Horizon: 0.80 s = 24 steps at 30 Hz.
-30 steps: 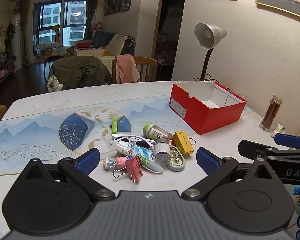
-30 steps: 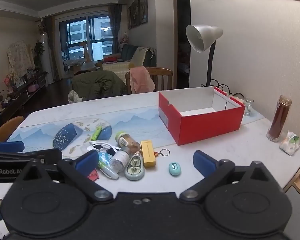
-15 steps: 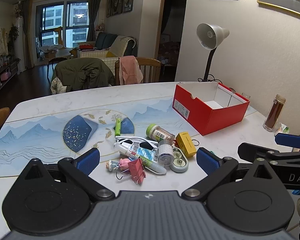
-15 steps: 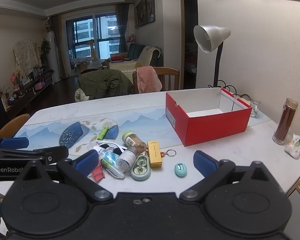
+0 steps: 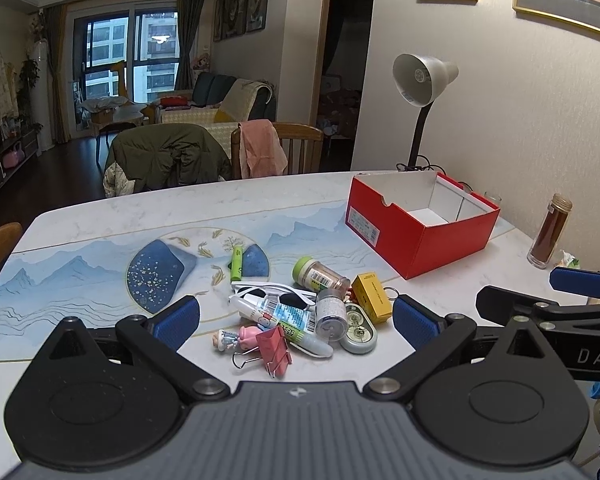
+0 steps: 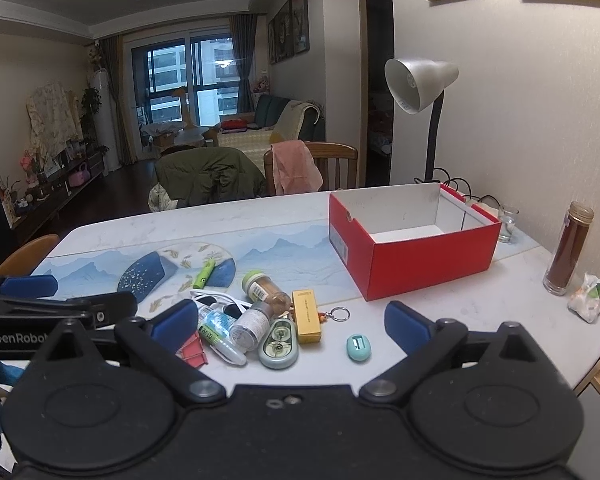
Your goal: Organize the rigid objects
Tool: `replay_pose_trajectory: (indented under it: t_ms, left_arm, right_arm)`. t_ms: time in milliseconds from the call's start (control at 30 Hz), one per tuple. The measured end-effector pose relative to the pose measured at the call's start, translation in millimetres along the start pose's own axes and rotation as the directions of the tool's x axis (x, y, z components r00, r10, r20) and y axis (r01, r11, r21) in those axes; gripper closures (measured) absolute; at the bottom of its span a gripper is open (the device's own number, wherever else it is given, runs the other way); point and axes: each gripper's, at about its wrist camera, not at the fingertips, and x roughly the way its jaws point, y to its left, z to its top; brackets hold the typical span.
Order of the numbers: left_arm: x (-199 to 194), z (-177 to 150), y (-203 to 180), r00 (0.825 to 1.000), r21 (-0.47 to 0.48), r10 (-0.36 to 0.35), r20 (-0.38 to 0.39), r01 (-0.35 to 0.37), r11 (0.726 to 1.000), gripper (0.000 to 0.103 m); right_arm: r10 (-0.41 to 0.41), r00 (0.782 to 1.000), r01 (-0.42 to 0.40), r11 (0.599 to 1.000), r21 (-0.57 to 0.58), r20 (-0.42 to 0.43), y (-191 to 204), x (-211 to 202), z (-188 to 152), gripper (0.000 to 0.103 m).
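While both tools hang above the near edge of the white marble table (image 5: pixel 100 212), neither touches anything: left gripper (image 5: pixel 296 320) jaws spread wide, nothing between the blue pads; right gripper (image 6: pixel 290 326) likewise wide apart and empty. Clutter sits in a tight heap on the table's near-middle, by the blue mountain-print runner (image 5: pixel 60 276). Heap contents: pink binder clip (image 5: pixel 277 347) with wire handles, nearest the left tool; small pink figurine (image 5: pixel 236 337) lying on its side just beside the clip; white tube with blue-green label (image 5: pixel 288 320), lying flat; white-framed sunglasses (image 5: pixel 276 294) behind the tube; green-capped jar of brownish powder (image 5: pixel 320 276) on its side; small clear jar with a silver lid (image 5: pixel 331 314) tipped toward the camera; pale green oval case (image 6: pixel 279 344) with two round discs; yellow box (image 6: pixel 308 315) with a key ring at its side. Green marker (image 5: pixel 236 263) lies apart on the runner. Teal oval sharpener (image 6: pixel 358 347) sits alone, right of the heap. Red shoebox (image 6: pixel 420 256), open-topped, white inside, stands well apart at far right, near the lamp (image 6: pixel 420 84). Tall brown bottle (image 6: pixel 568 252) upright by the wall.
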Motion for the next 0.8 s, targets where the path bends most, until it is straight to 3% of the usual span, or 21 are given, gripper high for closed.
replay_pose_trajectory:
  t_ms: [800]
  left_arm:
    - [-2.0, 5.4, 8.7, 0.999, 0.000, -0.008, 0.041, 0.008, 1.000, 0.000]
  right_arm:
    - [0.016, 1.000, -0.016, 1.000, -0.026, 0.026, -1.6, 3.4, 8.5, 0.004]
